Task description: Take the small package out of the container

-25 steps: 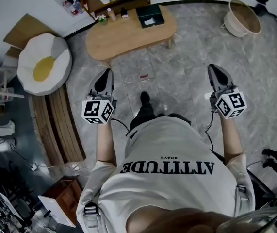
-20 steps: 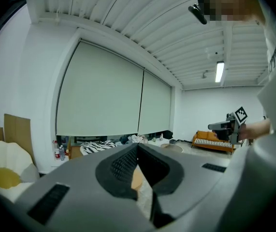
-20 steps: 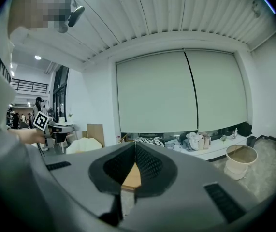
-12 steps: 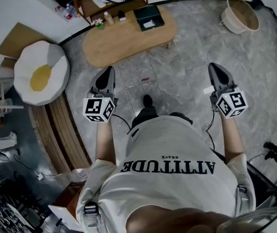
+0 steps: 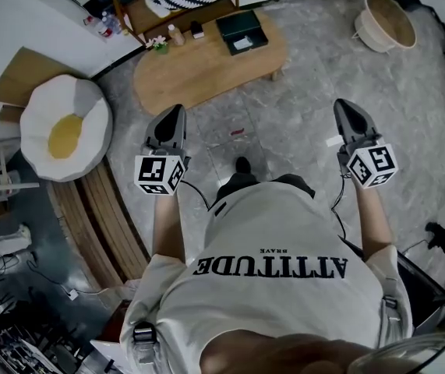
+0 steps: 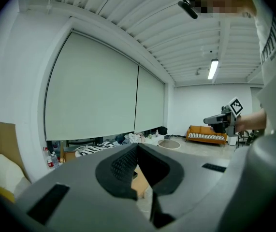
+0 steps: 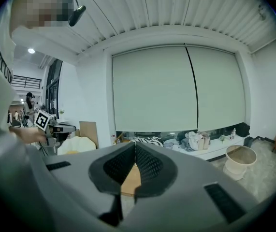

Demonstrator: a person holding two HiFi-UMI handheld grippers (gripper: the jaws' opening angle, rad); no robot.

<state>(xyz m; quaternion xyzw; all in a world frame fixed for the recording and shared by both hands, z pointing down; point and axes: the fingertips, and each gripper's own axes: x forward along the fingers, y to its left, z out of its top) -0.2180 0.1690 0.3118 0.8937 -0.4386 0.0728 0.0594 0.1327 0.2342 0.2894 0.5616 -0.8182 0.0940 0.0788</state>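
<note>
Grey stone floor [image 5: 300,131] spreads below me in the head view, with a low wooden table [image 5: 199,72] ahead. Toward its far edge sits the dark container [image 5: 241,28], and the small package [image 5: 243,44] shows as a pale patch inside it (too small to say more). I hold my left gripper [image 5: 175,111] and right gripper [image 5: 344,106] over the floor on my side of the table, well apart from each other. An egg-shaped cushion [image 5: 62,127] lies at the left and a round basket [image 5: 390,20] at the far right.

From the left gripper view, my fingers [image 6: 120,166] meet at their tips with nothing between them. Pale blinds [image 6: 94,91] cover the wall beyond.

From the right gripper view, these fingers [image 7: 121,167] are pressed together too, empty, with a strip of the wooden table showing below them.
</note>
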